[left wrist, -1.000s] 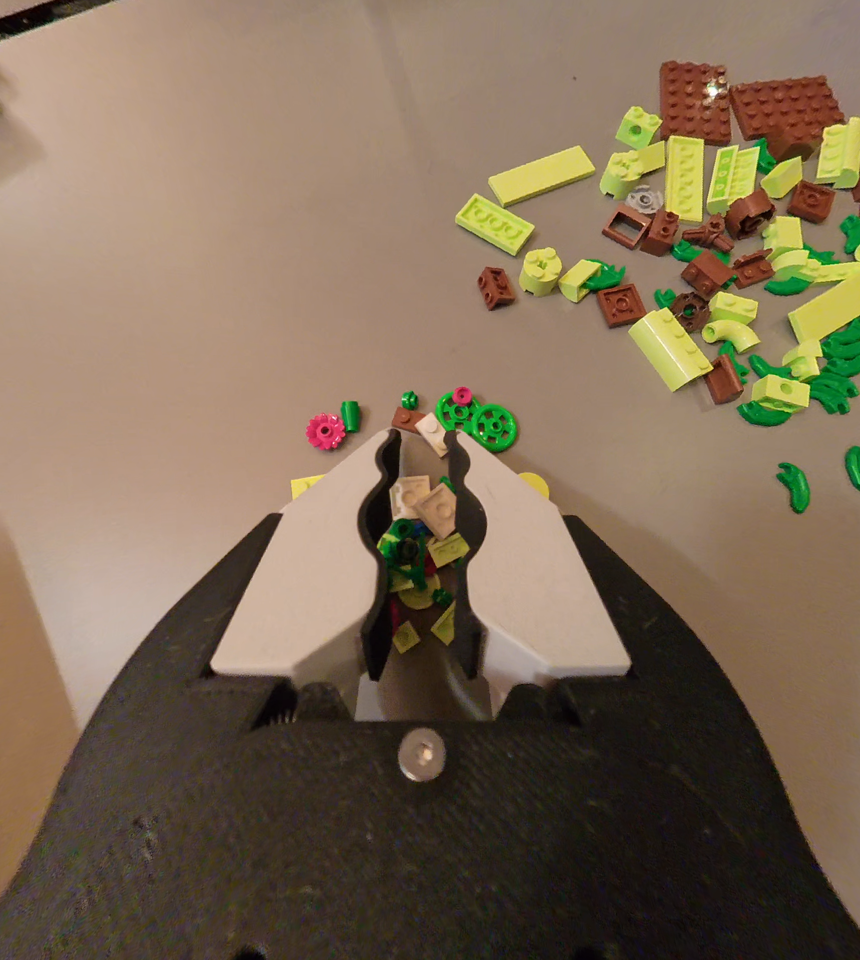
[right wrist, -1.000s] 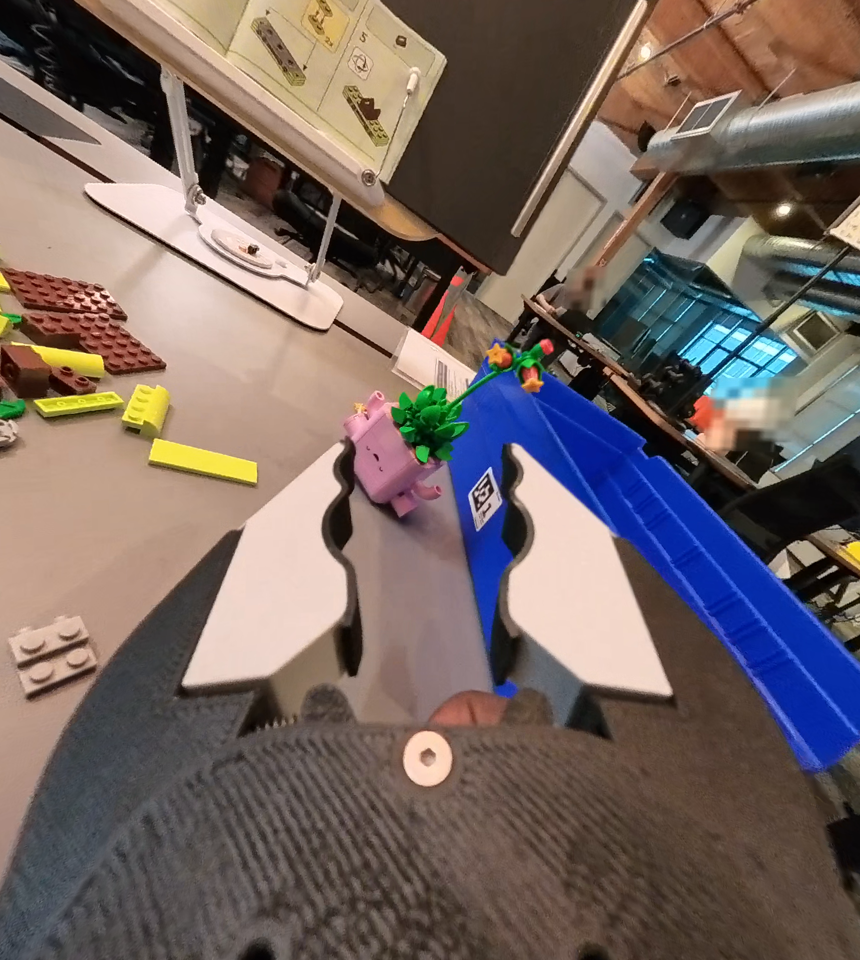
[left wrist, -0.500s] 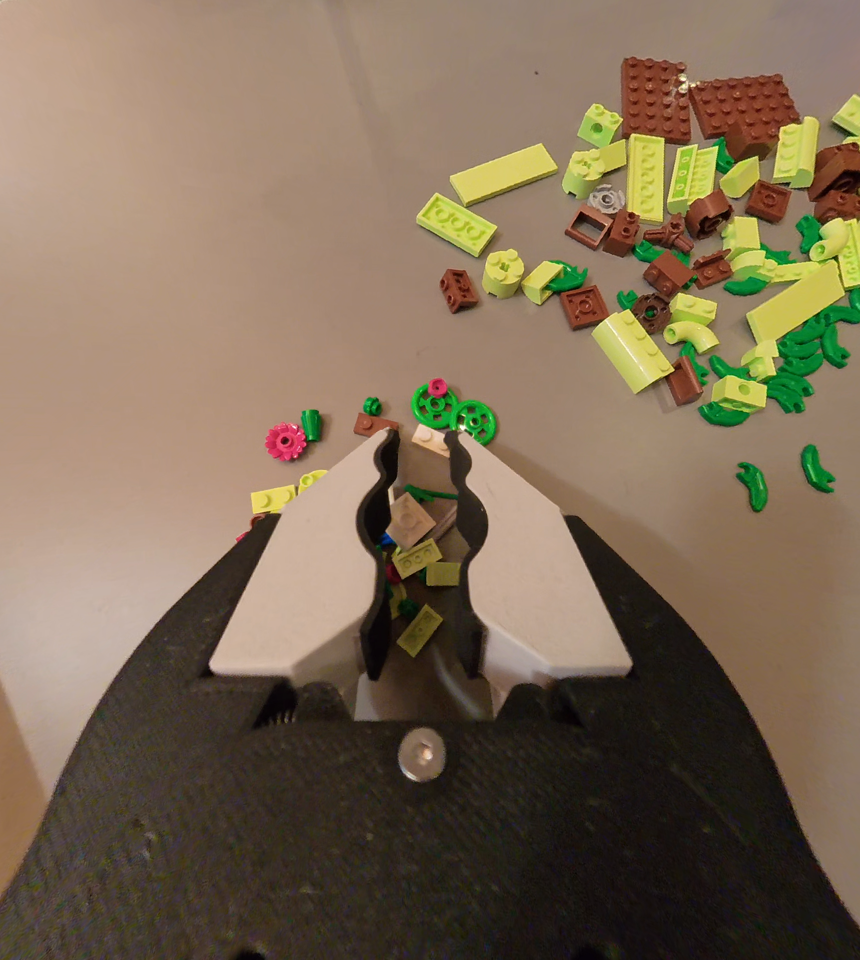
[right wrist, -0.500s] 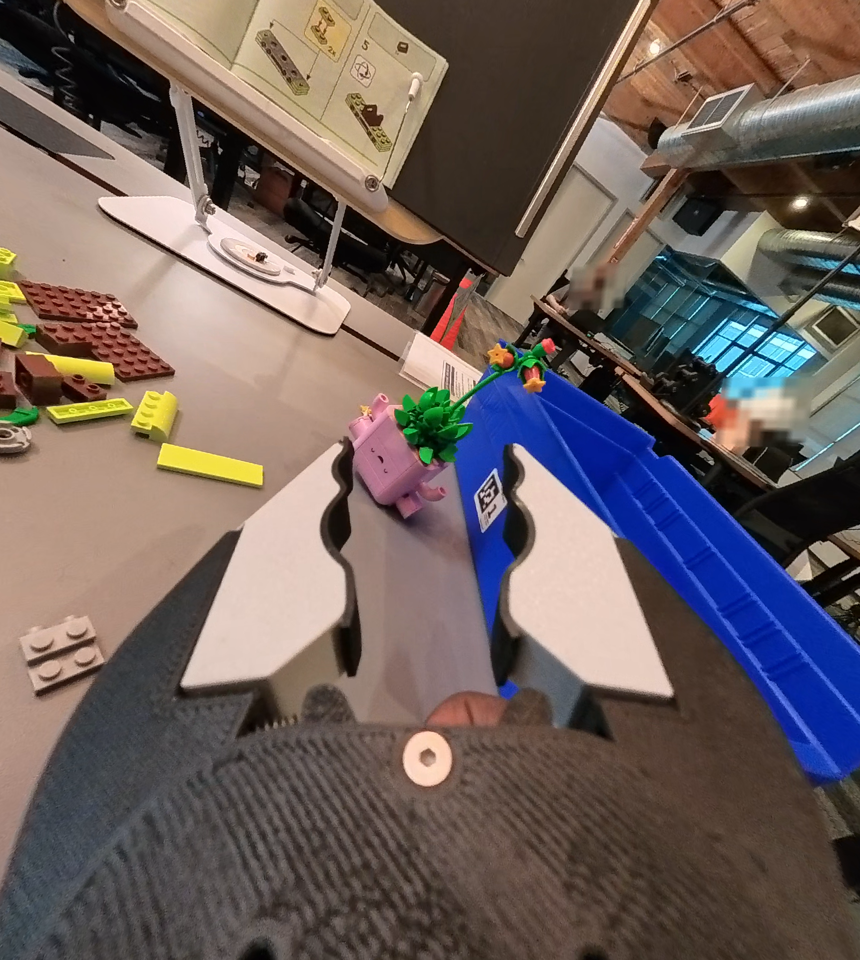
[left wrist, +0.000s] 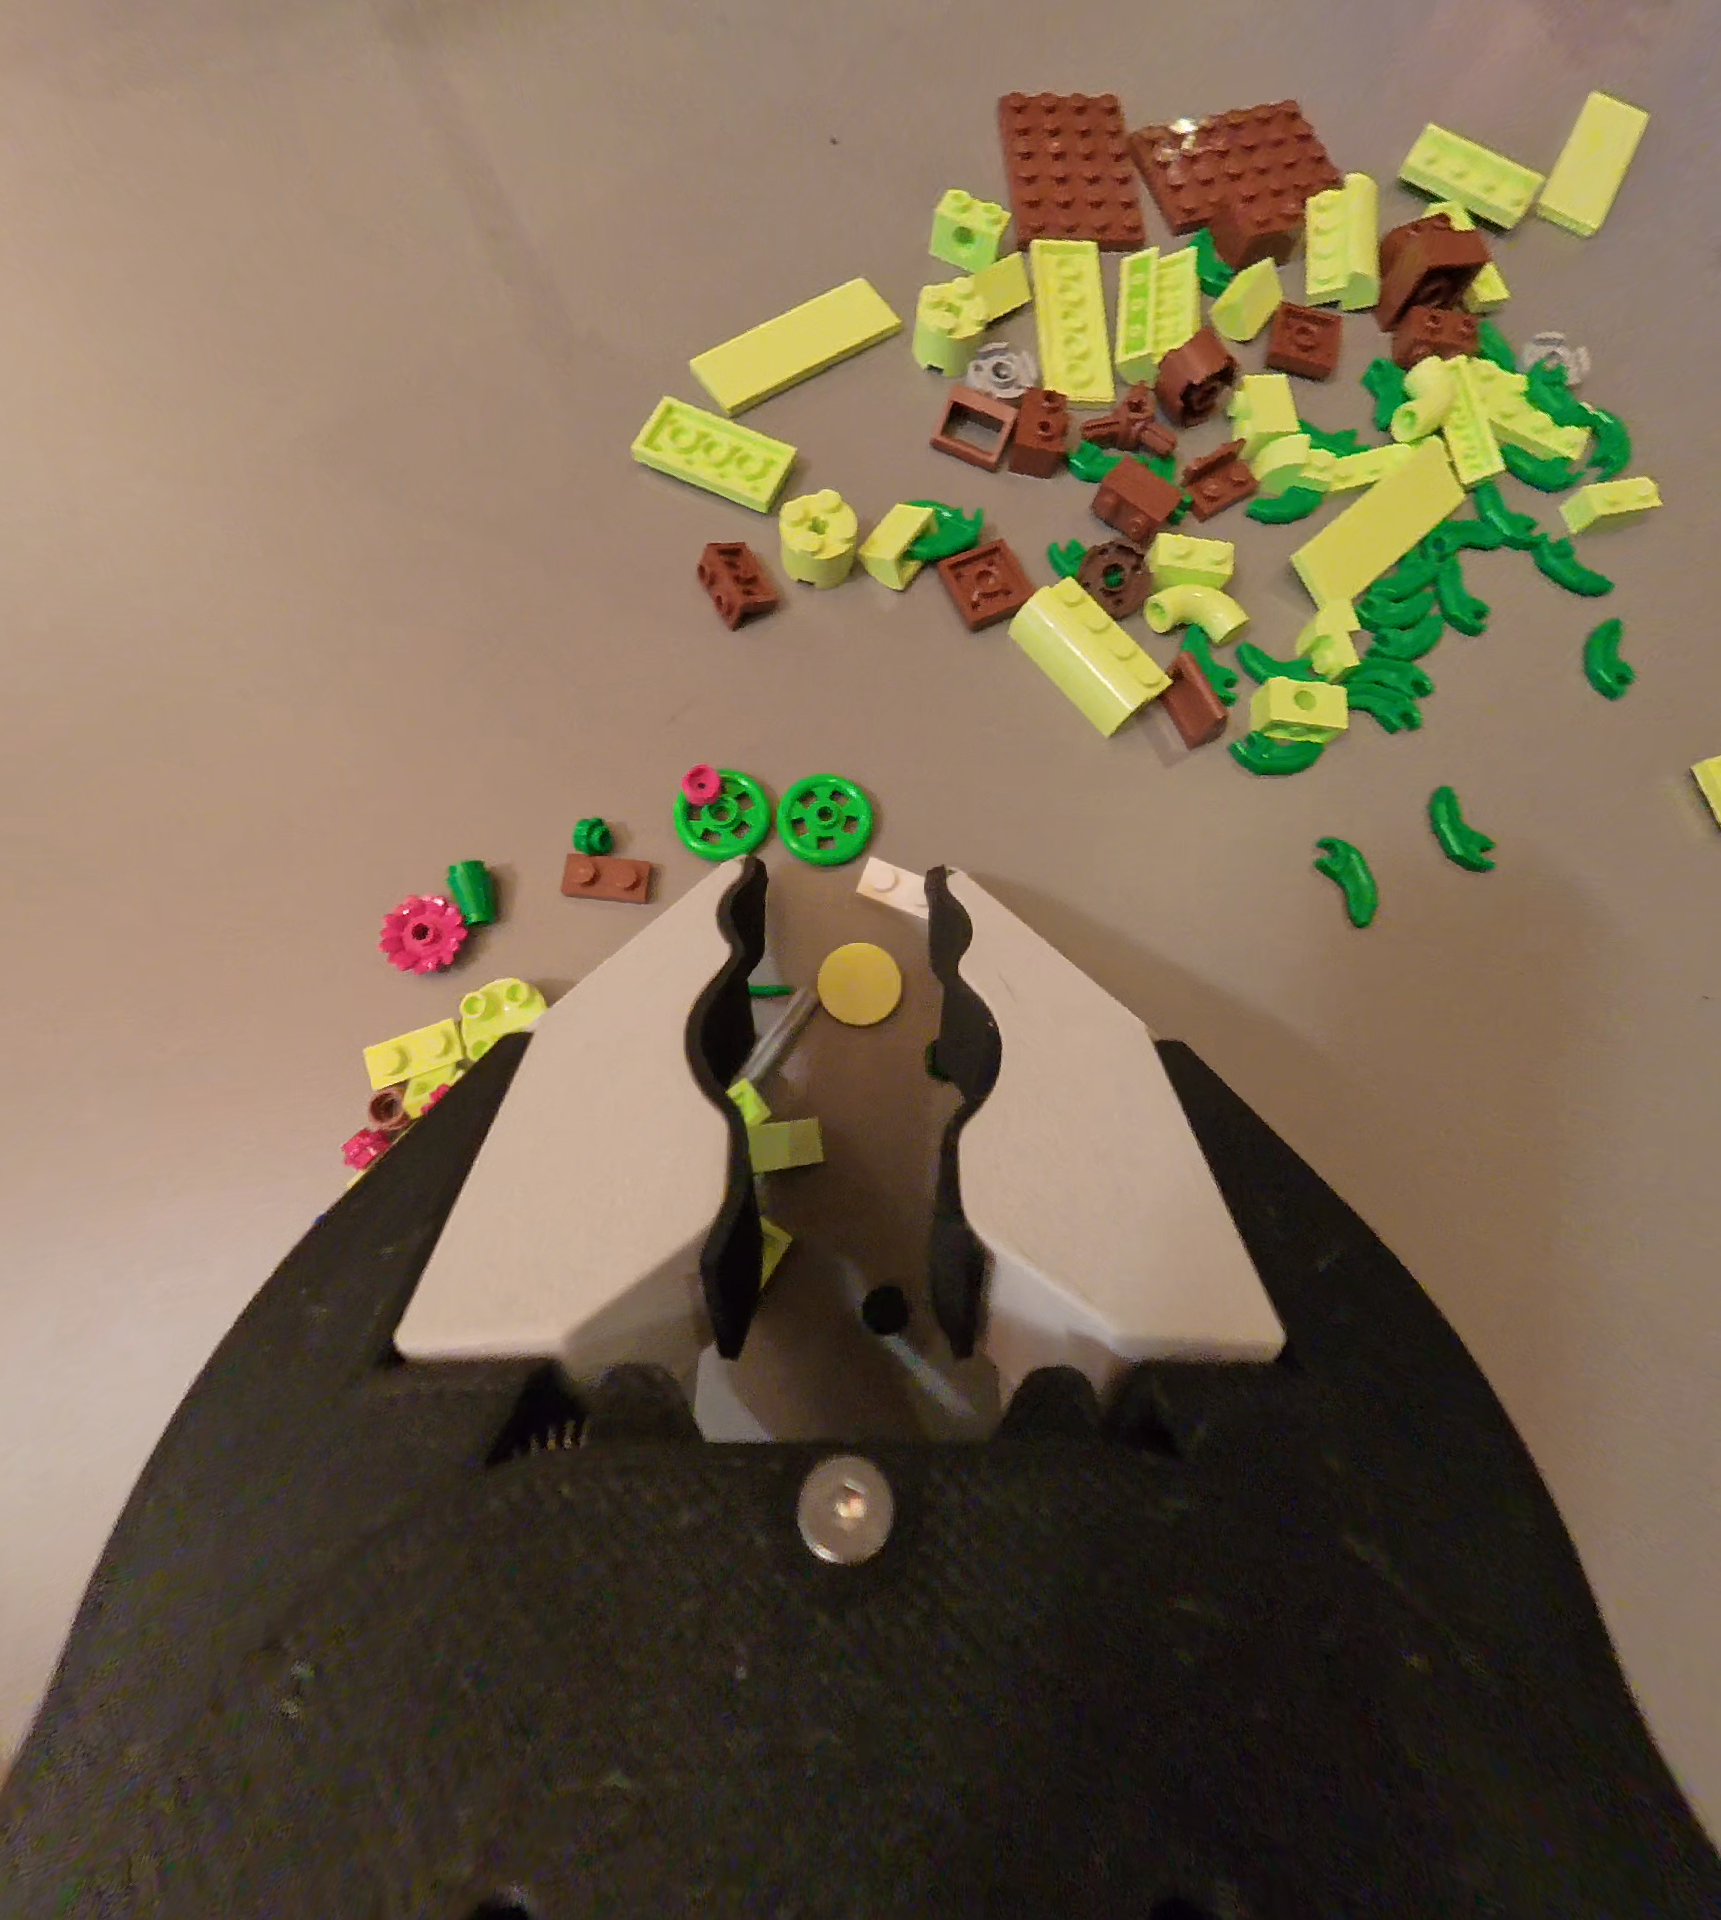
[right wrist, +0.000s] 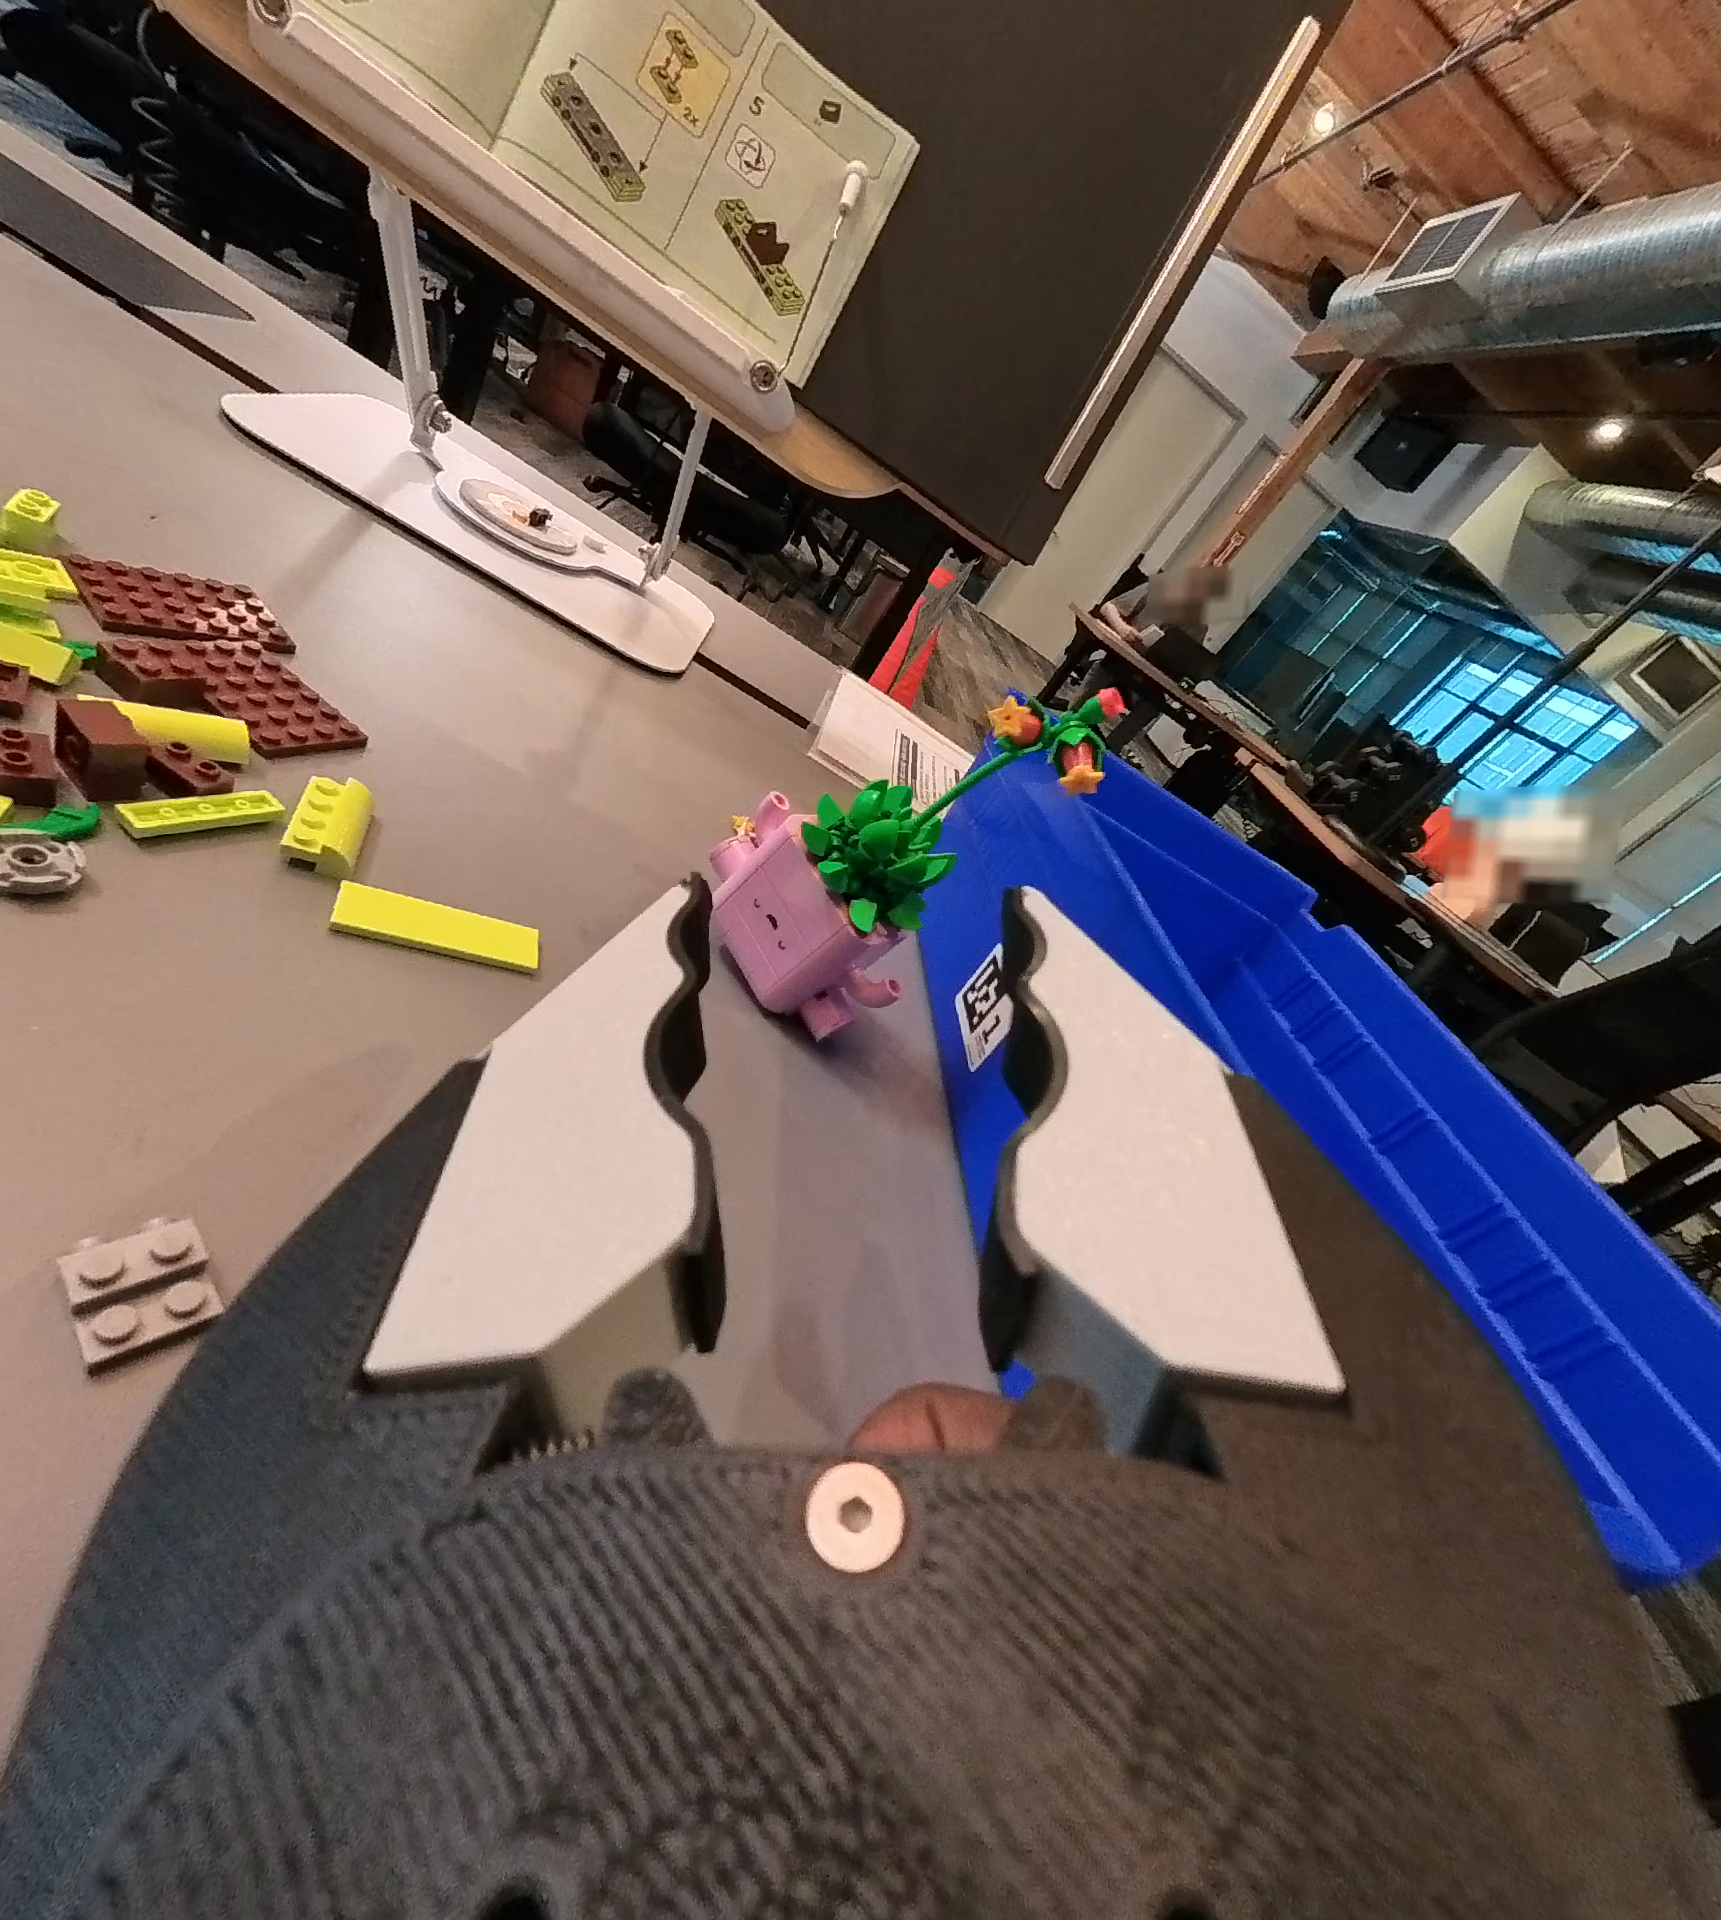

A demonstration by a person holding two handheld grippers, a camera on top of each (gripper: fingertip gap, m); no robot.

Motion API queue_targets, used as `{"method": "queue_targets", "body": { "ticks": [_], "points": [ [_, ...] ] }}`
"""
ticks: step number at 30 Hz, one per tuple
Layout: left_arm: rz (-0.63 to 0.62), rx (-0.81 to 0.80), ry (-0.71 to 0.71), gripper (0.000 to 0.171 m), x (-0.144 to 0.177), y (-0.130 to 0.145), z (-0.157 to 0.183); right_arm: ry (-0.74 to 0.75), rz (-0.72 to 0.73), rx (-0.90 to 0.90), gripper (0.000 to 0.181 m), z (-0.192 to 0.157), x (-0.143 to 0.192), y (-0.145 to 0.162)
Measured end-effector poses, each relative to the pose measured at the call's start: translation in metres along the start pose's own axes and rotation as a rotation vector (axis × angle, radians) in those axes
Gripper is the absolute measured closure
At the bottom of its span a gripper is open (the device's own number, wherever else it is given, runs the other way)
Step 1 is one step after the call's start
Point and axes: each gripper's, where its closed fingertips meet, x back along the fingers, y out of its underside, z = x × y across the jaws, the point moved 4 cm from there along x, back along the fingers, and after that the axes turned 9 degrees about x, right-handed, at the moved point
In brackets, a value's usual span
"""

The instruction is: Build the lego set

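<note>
Left gripper [left wrist: 843, 883] hovering low over the small-parts cluster at lower centre of the left wrist view, jaws parted to a moderate gap and holding nothing. Framing a flat yellow round tile [left wrist: 860, 985] between the fingers, with a white plate [left wrist: 887, 885] just past the tips and two green wheel-shaped rounds [left wrist: 773, 816] beyond. Right gripper [right wrist: 851, 914] likewise gaping and empty, pointing toward a finished pink pot figure with green leaves [right wrist: 802, 930] at frame centre, beside a blue bin [right wrist: 1355, 1091] running to the right.

Probably selecting a piece from the cluster, so far as can be judged. Worth lowering squarely until the tips straddle only the wanted part, then closing slowly; the round tile being thin and smooth, likely slipping unless pinched across its edge. Keeping clear of the grey rod [left wrist: 783, 1023] and lime bits crowding the left finger, to avoid trapping two parts together.

Main brick pile [left wrist: 1251, 436] spreading over the upper right of the left wrist view, brown plates [left wrist: 1074, 171] at its top. Broad bare table [left wrist: 264, 364] lying open at upper left, offering room for assembly. Table edge showing at the lower left corner, close to the cluster, so sweeping parts that way risking a drop. Instruction booklet on its stand [right wrist: 648, 156] at the top of the right wrist view.
</note>
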Motion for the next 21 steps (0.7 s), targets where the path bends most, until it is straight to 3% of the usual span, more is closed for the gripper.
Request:
{"method": "queue_targets", "body": {
  "ticks": [9, 11, 14, 17, 21],
  "points": [
    [-0.04, -0.095, 0.035, 0.141, -0.003, 0.005, 0.015, -0.028, 0.033, -0.033, 0.123, 0.0, 0.002, -0.003],
    [-0.036, -0.091, 0.03, 0.142, -0.003, 0.005, 0.014, -0.07, 0.065, -0.06, 0.13, -0.003, 0.005, -0.007],
    [-0.033, -0.077, 0.025, 0.14, -0.004, 0.005, 0.012, -0.136, 0.106, -0.079, 0.158, -0.007, 0.008, -0.011],
    [-0.04, -0.072, 0.038, 0.141, -0.004, 0.006, 0.013, -0.161, 0.118, -0.101, 0.16, -0.008, 0.009, -0.012],
    [-0.051, -0.086, 0.058, 0.155, -0.004, 0.007, 0.018, -0.164, 0.121, -0.131, 0.158, -0.005, 0.009, -0.011]
  ]
}}
